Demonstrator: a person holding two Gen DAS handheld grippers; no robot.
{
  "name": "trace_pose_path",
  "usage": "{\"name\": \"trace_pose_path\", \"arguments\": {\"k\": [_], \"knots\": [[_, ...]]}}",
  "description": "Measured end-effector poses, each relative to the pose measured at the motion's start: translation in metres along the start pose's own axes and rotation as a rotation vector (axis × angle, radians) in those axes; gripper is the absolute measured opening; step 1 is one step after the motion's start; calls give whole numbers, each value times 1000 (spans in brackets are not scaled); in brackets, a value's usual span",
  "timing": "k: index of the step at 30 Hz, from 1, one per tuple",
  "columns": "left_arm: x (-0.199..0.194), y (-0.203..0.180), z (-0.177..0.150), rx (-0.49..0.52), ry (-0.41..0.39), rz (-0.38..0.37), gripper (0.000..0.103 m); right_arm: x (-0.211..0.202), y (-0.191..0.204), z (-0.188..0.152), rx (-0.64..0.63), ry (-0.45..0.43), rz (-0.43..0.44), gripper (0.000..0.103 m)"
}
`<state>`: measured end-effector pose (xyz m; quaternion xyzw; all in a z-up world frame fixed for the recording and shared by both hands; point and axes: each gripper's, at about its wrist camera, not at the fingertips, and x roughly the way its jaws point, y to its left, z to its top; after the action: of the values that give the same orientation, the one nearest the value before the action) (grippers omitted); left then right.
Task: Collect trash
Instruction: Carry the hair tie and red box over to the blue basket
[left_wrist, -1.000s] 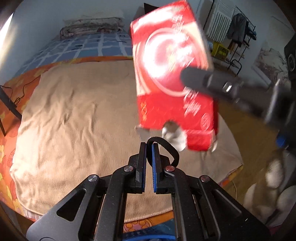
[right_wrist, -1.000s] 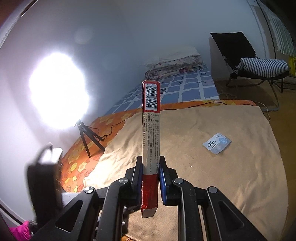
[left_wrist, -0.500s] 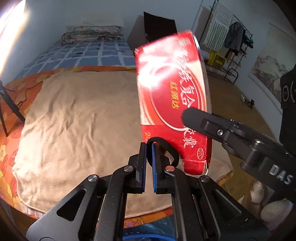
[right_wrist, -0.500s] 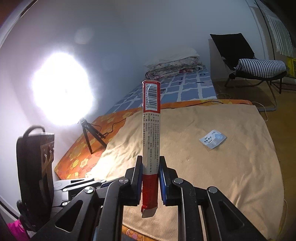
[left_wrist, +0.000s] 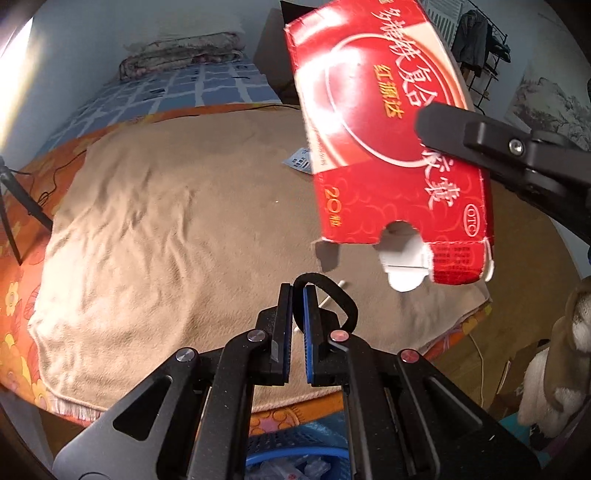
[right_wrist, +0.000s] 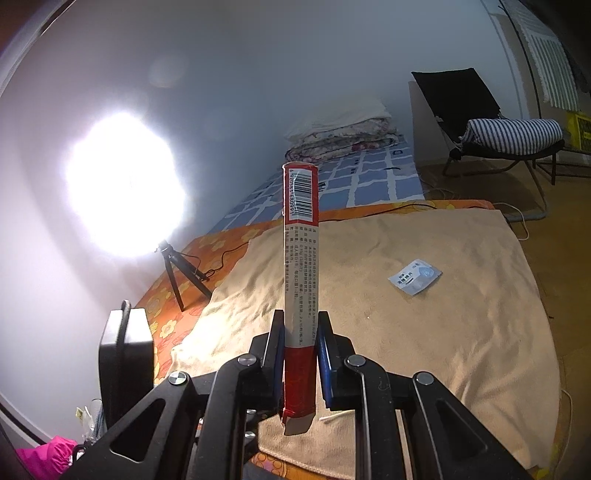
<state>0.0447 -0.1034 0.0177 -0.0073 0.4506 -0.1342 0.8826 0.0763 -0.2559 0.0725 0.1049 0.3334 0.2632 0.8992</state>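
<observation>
Left wrist view: the left claw (left_wrist: 297, 295) is closed to a thin gap, with a black elastic loop (left_wrist: 341, 301) pinched at its tips and bulging out to the right. Under it spreads a tan blanket (left_wrist: 166, 229) on a bed, laid over an orange flowered sheet (left_wrist: 14, 295), with a blue checked cover (left_wrist: 192, 88) and folded bedding (left_wrist: 181, 55) further back against a pale wall. A blue basket (left_wrist: 295, 458) of scraps sits at the bottom edge below the claw. A white cotton swab (left_wrist: 332, 293) lies on the blanket just beyond the fingertips. The blanket's left and middle are bare and wide.

Right wrist view: the right claw (right_wrist: 300, 332) grips a flat red carton (right_wrist: 300, 258) edge-on, held upright in the air above the blanket's near end; its narrow side shows a barcode and small print, and its red face carries gold and white lettering. A small blue-and-white sachet (right_wrist: 415, 277) lies on the blanket to the right, well apart from the carton. A bright lamp on a tripod (right_wrist: 177, 266) stands at the bed's left side, and a black chair (right_wrist: 491, 122) with a striped cushion stands on the wooden floor to the right.
</observation>
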Motion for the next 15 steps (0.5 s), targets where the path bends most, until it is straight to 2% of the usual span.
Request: {"name": "trace_pose_path", "arguments": {"k": [7,15], "knots": [[-19,0,-27,20,5,19,3,-24,2,-20,2,18,9,14],[-47,2,-74,21,13,32,3,-53,9,-72,13,87,48,14]]}}
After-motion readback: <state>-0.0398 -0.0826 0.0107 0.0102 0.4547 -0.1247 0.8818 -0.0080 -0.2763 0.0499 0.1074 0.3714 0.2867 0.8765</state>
